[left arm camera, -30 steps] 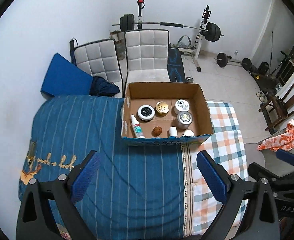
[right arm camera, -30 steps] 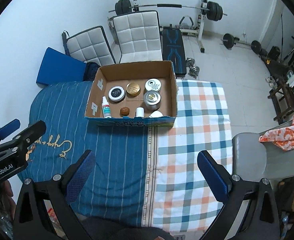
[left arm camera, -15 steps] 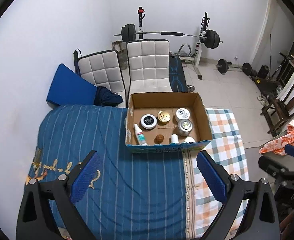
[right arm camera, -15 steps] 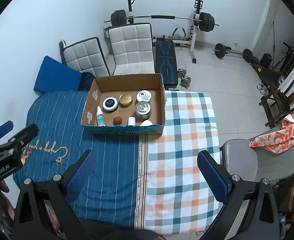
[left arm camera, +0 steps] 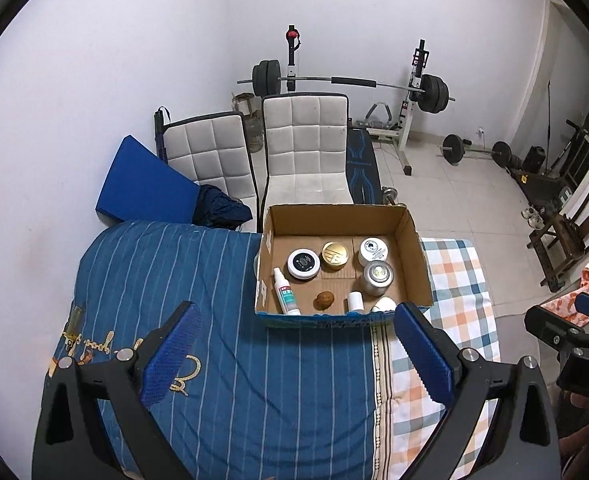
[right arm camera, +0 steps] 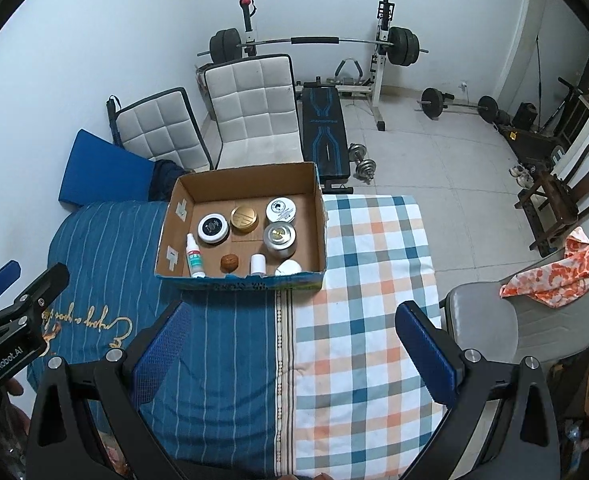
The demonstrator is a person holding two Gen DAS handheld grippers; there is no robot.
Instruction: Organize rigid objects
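Note:
An open cardboard box [left arm camera: 412, 240] [right arm camera: 320, 200] sits on the table and holds several small items: a black-lidded jar [left arm camera: 303, 263] [right arm camera: 213, 228], a gold tin [left arm camera: 336, 255] [right arm camera: 245, 219], a white-lidded jar [left arm camera: 374, 251] [right arm camera: 280, 210], a silver can [left arm camera: 377, 277] [right arm camera: 279, 239], a spray bottle [left arm camera: 285, 293] [right arm camera: 194, 258], a brown walnut-like ball [left arm camera: 324, 300] [right arm camera: 230, 262] and a small white bottle [left arm camera: 355, 301] [right arm camera: 257, 264]. My left gripper [left arm camera: 296, 352] hangs open, high above the blue cloth, nothing between its fingers. My right gripper [right arm camera: 294, 348] is open too, well back from the box.
A blue striped cloth [left arm camera: 166, 280] and a checked cloth [right arm camera: 374, 272] cover the table. Two white padded chairs [left arm camera: 306, 152] stand behind it, with a weight bench and barbell rack [right arm camera: 314, 44]. A grey chair with an orange cloth [right arm camera: 550, 276] is at the right.
Both grippers have risen and pulled back from the table, so the box looks smaller and farther away. Both stay open and empty.

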